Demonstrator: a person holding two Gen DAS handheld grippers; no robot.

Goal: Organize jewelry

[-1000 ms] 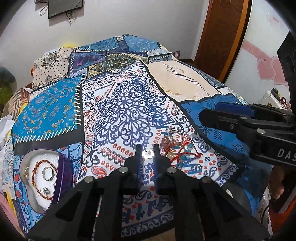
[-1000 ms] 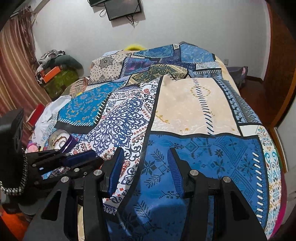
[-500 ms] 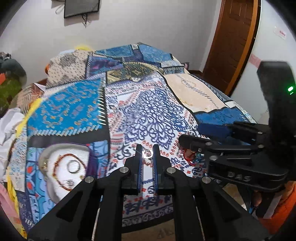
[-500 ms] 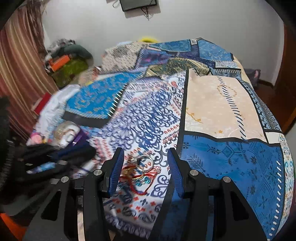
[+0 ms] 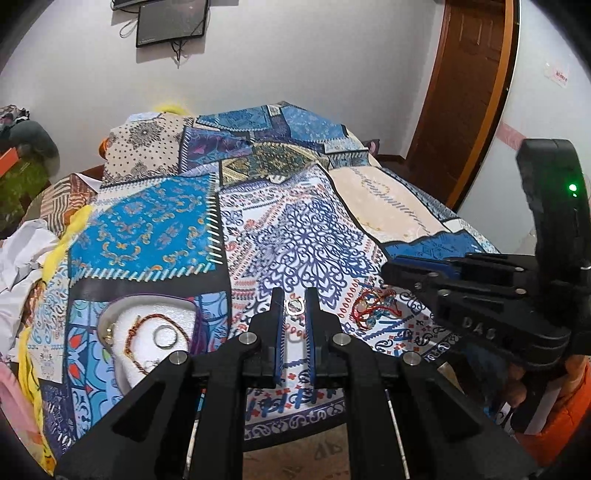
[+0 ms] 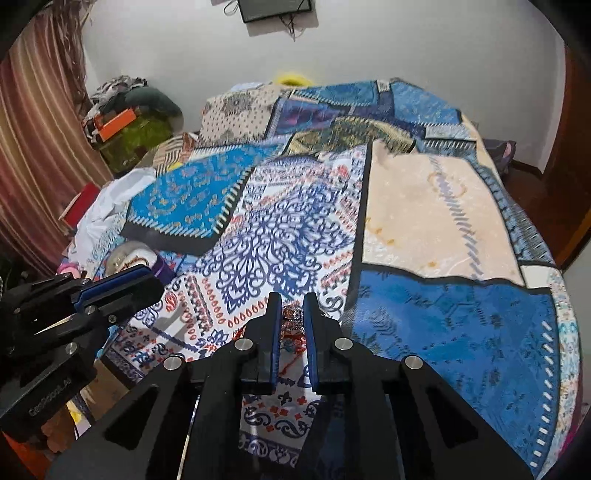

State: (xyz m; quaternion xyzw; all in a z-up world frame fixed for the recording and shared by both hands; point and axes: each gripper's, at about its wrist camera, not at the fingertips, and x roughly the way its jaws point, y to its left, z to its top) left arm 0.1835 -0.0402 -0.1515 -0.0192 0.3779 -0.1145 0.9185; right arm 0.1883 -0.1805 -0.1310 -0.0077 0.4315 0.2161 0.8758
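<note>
My left gripper (image 5: 293, 296) is shut on a small silver ring (image 5: 294, 307), held just above the patterned bedspread (image 5: 306, 240). To its left lies the heart-shaped jewelry box (image 5: 147, 339), white foam in a purple rim, holding a beaded bracelet and a ring. A tangle of red-thread jewelry (image 5: 373, 308) lies to the right, under my right gripper (image 5: 391, 271). In the right wrist view the right gripper (image 6: 290, 301) has its jaws closing, pinching a silvery piece (image 6: 293, 314) at the top of that tangle. The left gripper (image 6: 153, 286) shows at the left there.
The bedspread's front edge (image 5: 295, 428) drops off just below the grippers. Crumpled white cloth (image 5: 22, 254) and clothes lie at the bed's left side. A wooden door (image 5: 469, 92) stands at the right, and a screen (image 5: 171, 20) hangs on the far wall.
My right gripper came over the jewelry tangle and its jaws narrowed from wide apart to nearly together on it. My left gripper, still holding the ring, lifted slightly and drifted.
</note>
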